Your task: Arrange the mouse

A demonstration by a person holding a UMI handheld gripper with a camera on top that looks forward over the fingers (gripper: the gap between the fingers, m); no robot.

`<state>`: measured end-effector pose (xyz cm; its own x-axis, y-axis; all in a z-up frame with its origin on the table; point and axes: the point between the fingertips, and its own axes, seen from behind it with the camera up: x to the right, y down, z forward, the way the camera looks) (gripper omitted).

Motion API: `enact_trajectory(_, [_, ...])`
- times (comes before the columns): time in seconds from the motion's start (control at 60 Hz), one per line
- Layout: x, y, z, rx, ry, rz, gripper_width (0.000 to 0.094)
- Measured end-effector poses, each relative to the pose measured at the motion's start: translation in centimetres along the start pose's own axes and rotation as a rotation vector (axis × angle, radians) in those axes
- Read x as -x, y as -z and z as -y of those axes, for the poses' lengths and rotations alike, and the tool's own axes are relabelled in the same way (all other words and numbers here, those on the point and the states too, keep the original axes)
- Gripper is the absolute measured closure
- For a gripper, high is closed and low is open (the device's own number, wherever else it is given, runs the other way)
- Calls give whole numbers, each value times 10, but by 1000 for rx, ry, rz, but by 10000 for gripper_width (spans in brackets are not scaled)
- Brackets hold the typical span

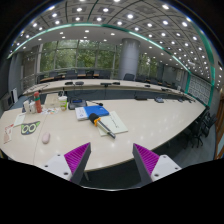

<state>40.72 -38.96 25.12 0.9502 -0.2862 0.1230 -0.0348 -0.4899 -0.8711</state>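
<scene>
A small pale pink mouse [45, 137] lies on the long white table [150, 120], beyond and to the left of my left finger. My gripper [110, 153] is open and empty, held above the table's near edge. Its magenta pads [76, 156] stand wide apart with nothing between them. The mouse is well clear of both fingers.
Ahead of the fingers lie a blue book with an orange item on it [96, 113] and white papers [113, 124]. At the far left stand bottles [38, 101] and a card with dark rings [29, 128]. Office chairs [205, 125] stand at the table's right side.
</scene>
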Motion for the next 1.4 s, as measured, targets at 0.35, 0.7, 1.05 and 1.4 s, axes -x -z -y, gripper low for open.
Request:
enact_trajectory(0.35, [73, -23, -111, 137, 16, 53, 89])
enact_trajectory(0.7, [321, -104, -136, 151, 17, 252, 94])
enact_trajectory(1.05, [452, -239, -79, 98, 88, 311, 171])
enact_trajectory(1.4, [461, -266, -91, 139, 112, 310, 519])
